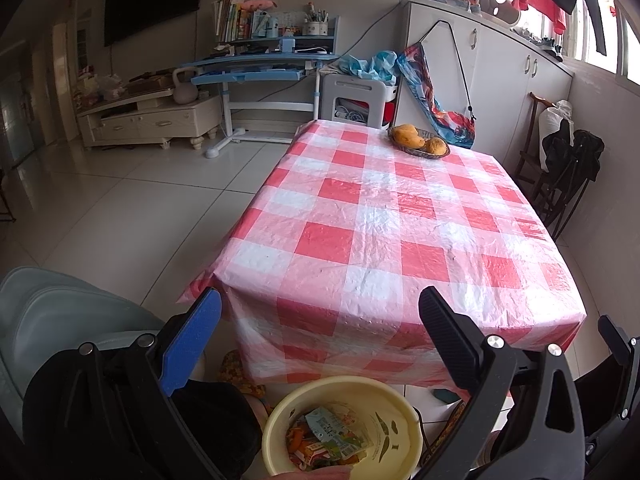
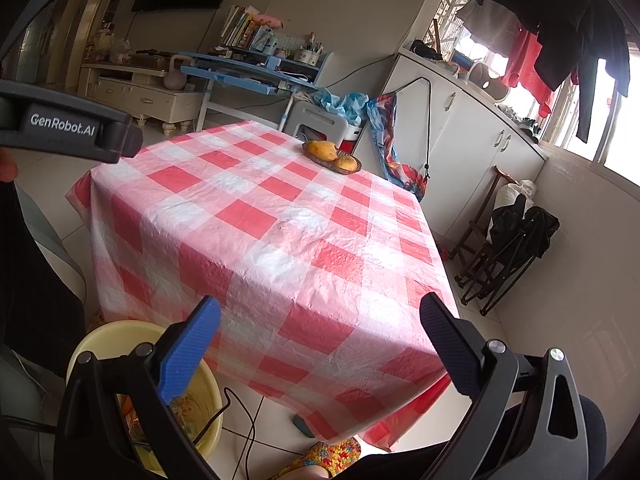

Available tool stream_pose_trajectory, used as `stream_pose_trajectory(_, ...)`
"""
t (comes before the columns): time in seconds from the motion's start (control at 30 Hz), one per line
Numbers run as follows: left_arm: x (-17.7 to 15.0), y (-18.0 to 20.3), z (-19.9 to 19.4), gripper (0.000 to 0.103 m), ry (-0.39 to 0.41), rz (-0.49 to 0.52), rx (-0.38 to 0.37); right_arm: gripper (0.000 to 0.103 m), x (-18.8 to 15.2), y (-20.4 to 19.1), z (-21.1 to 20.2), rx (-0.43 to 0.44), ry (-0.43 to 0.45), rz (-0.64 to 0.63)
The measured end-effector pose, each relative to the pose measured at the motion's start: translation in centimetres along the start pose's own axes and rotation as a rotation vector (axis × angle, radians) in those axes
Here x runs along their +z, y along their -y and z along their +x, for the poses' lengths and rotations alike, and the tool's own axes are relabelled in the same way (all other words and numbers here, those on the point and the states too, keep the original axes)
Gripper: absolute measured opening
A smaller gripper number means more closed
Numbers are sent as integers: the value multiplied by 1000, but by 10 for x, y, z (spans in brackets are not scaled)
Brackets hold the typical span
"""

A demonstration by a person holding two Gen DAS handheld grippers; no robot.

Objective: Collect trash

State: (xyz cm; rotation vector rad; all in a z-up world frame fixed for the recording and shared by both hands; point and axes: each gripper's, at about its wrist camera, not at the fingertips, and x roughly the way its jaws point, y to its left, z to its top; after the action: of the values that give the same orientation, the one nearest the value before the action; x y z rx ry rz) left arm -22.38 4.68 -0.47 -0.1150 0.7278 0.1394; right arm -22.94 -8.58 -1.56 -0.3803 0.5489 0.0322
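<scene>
In the left wrist view, the left tongs (image 1: 320, 320) are held wide apart with nothing between them, above the near edge of the table (image 1: 360, 248), which is covered by a red-and-white checked plastic cloth. Directly below, on the floor at the near edge, a round pale-yellow plastic bucket (image 1: 280, 408) is seen, and crumpled colourful wrappers and small cartons (image 1: 326, 438) lie inside it. No loose trash is visible on the cloth; only a shallow woven basket of orange-yellow fruit (image 1: 419, 142) is left near the far right corner. The collecting is therefore judged to be finished or nearly so.

In the right wrist view, the right tongs (image 2: 320, 320) are likewise spread apart and empty, over the near right corner of the table (image 2: 256, 216). The bucket (image 2: 100, 336) is seen on the floor by the near left corner, with a thin black cable (image 2: 240, 420) trailing on the tiles just beside it. Open floor is left along the left edge, while the right edge is crowded by dark folded chairs (image 2: 508, 248) and white cupboards (image 2: 460, 128).
</scene>
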Motion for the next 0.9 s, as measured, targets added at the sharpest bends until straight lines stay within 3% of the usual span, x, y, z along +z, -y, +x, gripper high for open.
stream_pose_trajectory(0.9,2,-9,-1,96,6,-8,8,95,-3,4,-1,1,8,3)
